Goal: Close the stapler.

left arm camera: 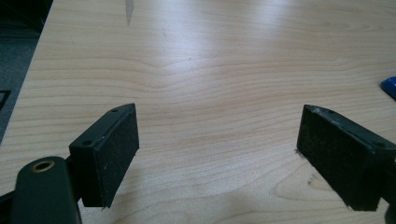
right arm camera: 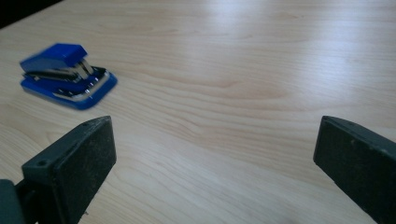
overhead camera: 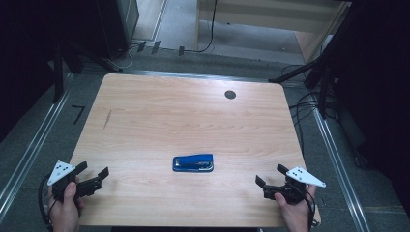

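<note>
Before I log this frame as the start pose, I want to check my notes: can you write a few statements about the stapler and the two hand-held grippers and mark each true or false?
1. The blue stapler lies on the wooden table, between the two hand-held grippers. True.
2. The left hand-held gripper is clamped on the stapler. False: its jaws stand wide apart over bare table, well clear of the stapler.
3. The right hand-held gripper is open and holds nothing. True.
4. The stapler stands on end. False: it lies flat on its base, as the right gripper view shows.
5. A small dark round spot sits near the table's far edge. True.
</note>
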Motion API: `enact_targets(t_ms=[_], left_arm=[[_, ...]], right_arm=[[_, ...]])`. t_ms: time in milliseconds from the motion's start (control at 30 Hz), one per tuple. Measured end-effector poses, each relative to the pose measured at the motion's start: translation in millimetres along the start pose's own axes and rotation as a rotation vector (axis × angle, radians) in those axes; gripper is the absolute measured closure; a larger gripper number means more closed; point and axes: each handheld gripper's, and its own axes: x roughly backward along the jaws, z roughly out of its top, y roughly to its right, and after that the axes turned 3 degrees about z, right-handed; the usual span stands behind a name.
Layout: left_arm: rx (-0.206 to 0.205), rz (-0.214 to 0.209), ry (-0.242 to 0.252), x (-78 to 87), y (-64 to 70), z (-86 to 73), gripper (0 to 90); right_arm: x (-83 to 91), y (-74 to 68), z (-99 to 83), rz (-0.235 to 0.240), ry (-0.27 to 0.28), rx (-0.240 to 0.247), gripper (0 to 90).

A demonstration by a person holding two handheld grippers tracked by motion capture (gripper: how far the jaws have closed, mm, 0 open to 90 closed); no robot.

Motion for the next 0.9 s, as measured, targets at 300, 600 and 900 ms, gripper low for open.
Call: enact_targets(t_ms=[300,600,900], left_arm=[[0.001,0.0,0.0,0.0,-0.1,0.0,12.9],[0.01,-0.014,-0.005,0.3,-2.0,0.1,12.5],[0.008,-0.016,-0.01,-0.3,-1.9,0.3,12.5]], right_arm=[[19.9,26.0,-11.9,-0.07,0.002,-0.044,0.0],[38.2,46.9,-21.4,-0.134,-0.001,-0.084,0.0],[47.5,63.1,-27.2,-0.185,0.013,-0.123,0.0]])
